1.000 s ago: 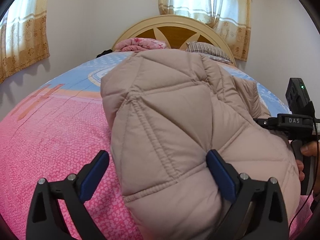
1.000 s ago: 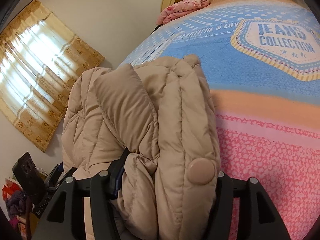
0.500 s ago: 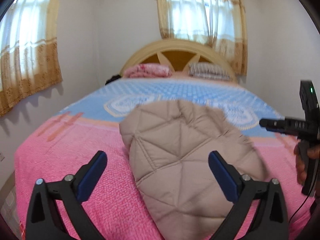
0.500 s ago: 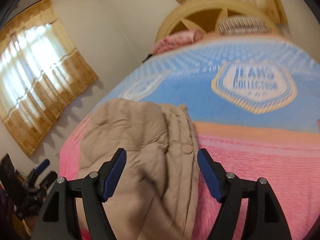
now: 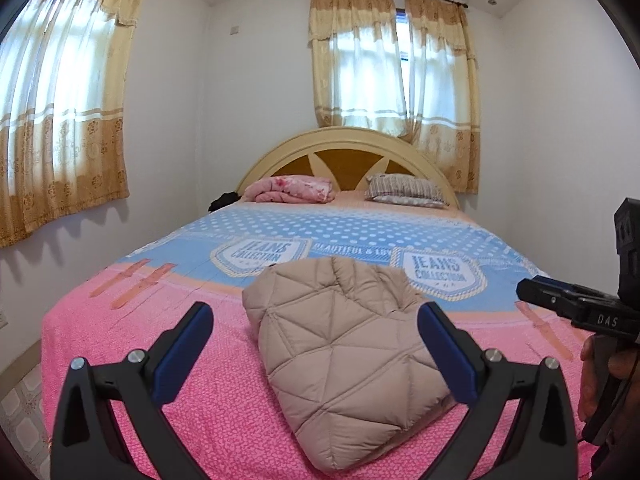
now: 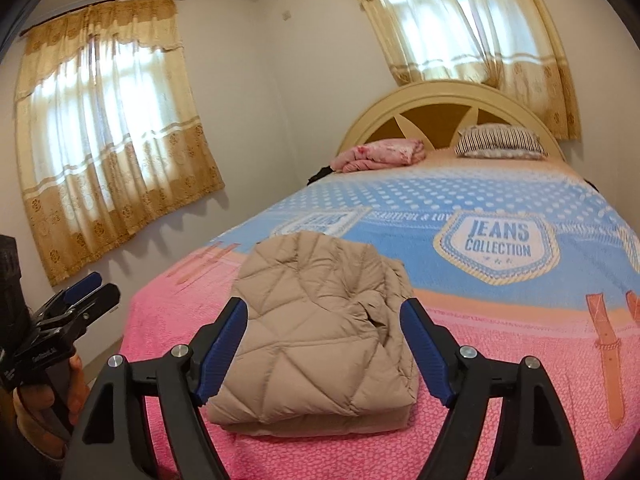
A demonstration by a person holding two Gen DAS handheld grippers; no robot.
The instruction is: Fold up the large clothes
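Both the left tongs (image 5: 312,344) and the right tongs (image 6: 324,344) stand wide open, holding nothing and seemingly clear of the fabric. The folded jacket (image 5: 344,348) lies on the pink end of the bed (image 5: 160,360). A second ago the right tongs gripped the jacket close up; since then both have let go and drawn back.

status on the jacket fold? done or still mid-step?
Looks done: the beige quilted jacket lies as a compact folded bundle on the pink end of the bedspread. In hand: nothing. The left gripper and right gripper both have open jaws, clear of the fabric. Left: at most tidying the loose layered edge on the bundle's right side; no other unfolded clothing is visible.
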